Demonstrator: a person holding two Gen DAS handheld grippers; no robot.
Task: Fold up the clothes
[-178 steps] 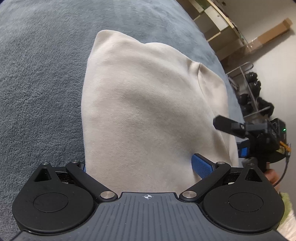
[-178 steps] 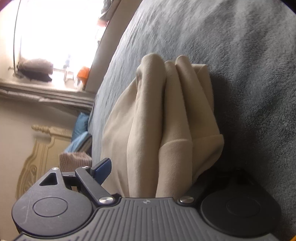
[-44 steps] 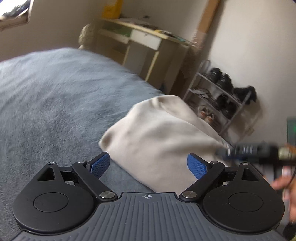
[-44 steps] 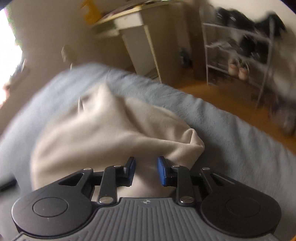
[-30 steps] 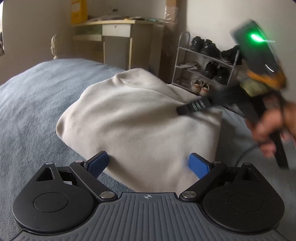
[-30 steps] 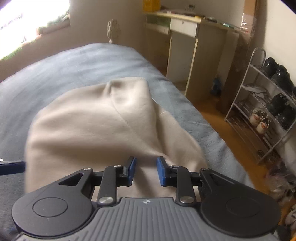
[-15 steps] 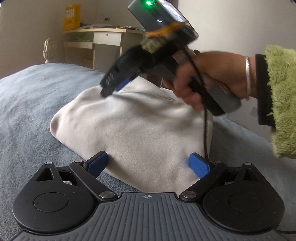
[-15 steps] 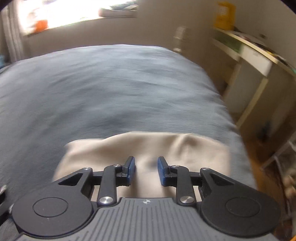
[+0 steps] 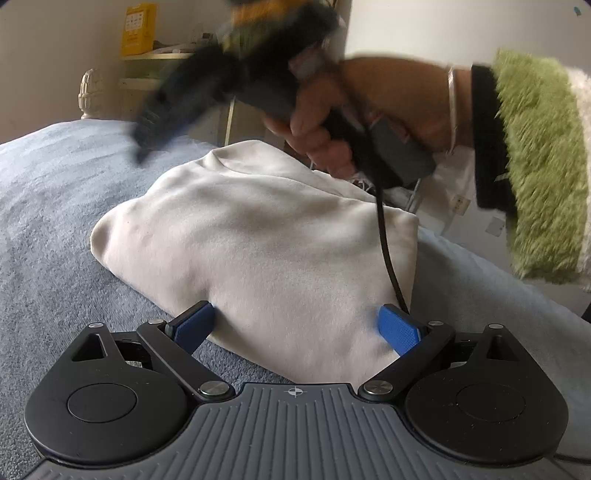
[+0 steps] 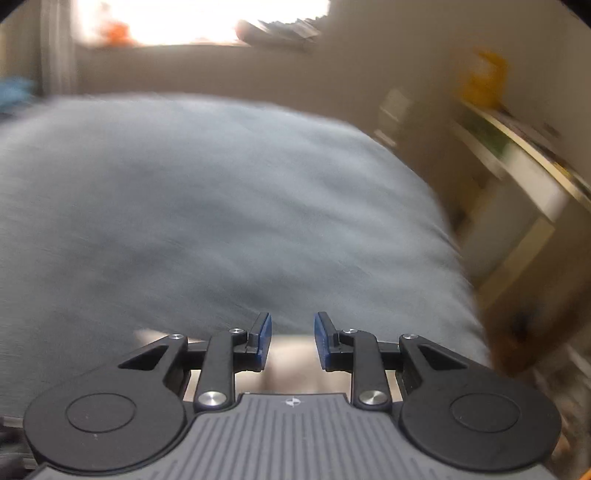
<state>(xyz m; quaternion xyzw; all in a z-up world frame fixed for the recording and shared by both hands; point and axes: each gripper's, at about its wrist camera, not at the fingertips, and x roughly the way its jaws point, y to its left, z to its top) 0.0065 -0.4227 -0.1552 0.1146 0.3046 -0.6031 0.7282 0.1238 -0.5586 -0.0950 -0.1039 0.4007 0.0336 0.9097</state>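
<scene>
A folded cream garment (image 9: 266, 251) lies on the grey-blue blanket (image 9: 48, 221). My left gripper (image 9: 297, 326) is open wide just above the garment's near edge, its blue pads (image 9: 194, 325) on either side and holding nothing. In the left wrist view my right gripper (image 9: 147, 144), blurred, passes above the garment's far side, held by a hand (image 9: 332, 110). In its own view the right gripper (image 10: 291, 339) stands open by a narrow gap with nothing in it. Only a cream strip of garment (image 10: 291, 369) shows beneath its fingers.
A green fuzzy sleeve (image 9: 539, 166) and a black cable (image 9: 386, 251) cross over the garment's right side. A pale desk (image 10: 517, 206) with a yellow box (image 9: 138, 29) stands past the bed's edge. A bright window (image 10: 184, 18) lies beyond the blanket (image 10: 221, 203).
The right gripper has swung up and leftward over the garment, so its view now shows mostly blanket. The left gripper has stayed open at the garment's near edge.
</scene>
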